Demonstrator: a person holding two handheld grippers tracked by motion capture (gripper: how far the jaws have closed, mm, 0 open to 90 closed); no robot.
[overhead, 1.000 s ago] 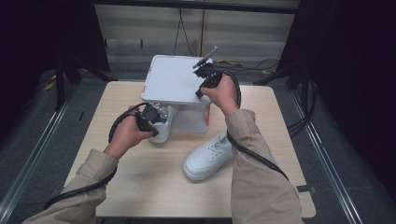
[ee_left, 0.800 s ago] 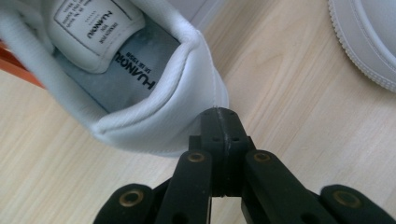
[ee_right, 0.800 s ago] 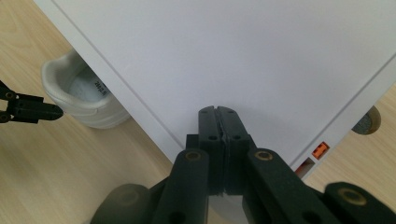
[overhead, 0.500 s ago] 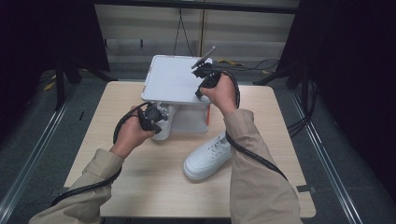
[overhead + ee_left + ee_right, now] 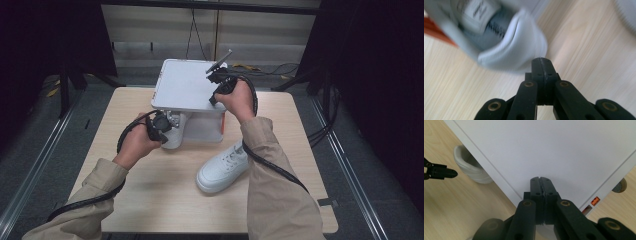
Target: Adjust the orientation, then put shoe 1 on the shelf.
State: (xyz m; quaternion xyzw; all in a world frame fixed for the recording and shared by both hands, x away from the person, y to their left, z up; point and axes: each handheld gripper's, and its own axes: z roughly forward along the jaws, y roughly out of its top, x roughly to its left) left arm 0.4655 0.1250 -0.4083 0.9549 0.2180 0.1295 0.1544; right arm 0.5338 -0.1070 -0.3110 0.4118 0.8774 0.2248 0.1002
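Person at a wooden table (image 5: 150,200) with 2 grippers, working on getting sneakers into a white shoebox. The box (image 5: 197,127) sits at the far middle of the table, its lid (image 5: 185,87) lifted on the near side. The right gripper (image 5: 216,82) rests on top of the lid near its right front corner, jaws pressed together with nothing between them, seemingly holding the lid propped. The left gripper (image 5: 167,125) is low, at the box's front opening, jaws also pinched together and empty. Shoe 1 (image 5: 506,47) lies just ahead of the left gripper's tips, heel toward the gripper, toe tucked under the lid; whether tips and heel touch I cannot tell, the left gripper view is blurred there. Shoe 2 (image 5: 222,167) lies on the bare table in front of the box, well apart from both grippers, long axis running diagonally, toe toward the near left, heel toward the box's right corner. My read: shoe 1 goes straight in along its long axis, away from the left gripper, so a forward nudge on the heel would do it. The left gripper is clearly the nearer one; the right is busy on the lid.
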